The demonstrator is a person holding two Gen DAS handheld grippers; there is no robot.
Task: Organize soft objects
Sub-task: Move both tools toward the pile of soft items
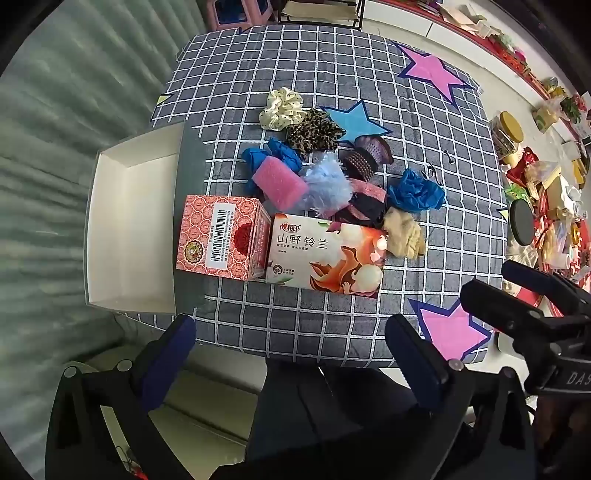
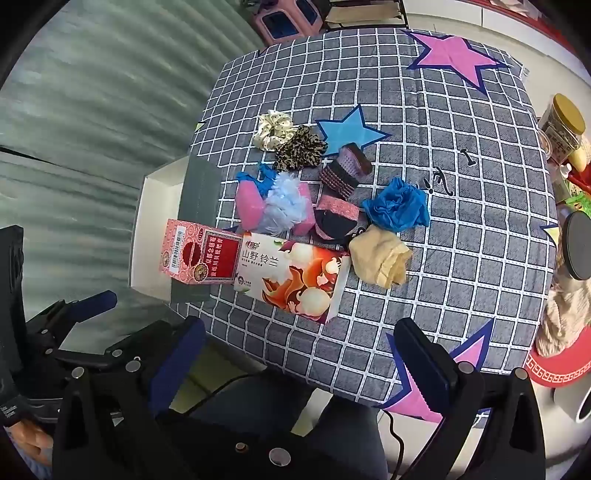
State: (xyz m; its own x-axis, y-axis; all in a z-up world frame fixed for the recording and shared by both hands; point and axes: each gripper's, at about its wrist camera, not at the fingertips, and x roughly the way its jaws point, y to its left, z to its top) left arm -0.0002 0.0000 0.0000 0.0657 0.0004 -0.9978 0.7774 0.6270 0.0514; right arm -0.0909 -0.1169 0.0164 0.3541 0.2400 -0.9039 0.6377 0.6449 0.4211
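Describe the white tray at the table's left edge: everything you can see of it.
The white tray is a shallow, open rectangular box, apparently cardboard, white inside with a grey outer wall facing the pile. It looks empty. It sits flat at the checked tablecloth's left edge, partly overhanging it. The red patterned box stands against or over its grey wall. Neither tool touches it.

It looks like a room in a home: a checked cloth (image 1: pixel 332 74) with stars covers the table, beside a green curtain (image 1: pixel 74 110), plastic stools (image 1: pixel 236 11) and cluttered household goods (image 1: pixel 546 192).
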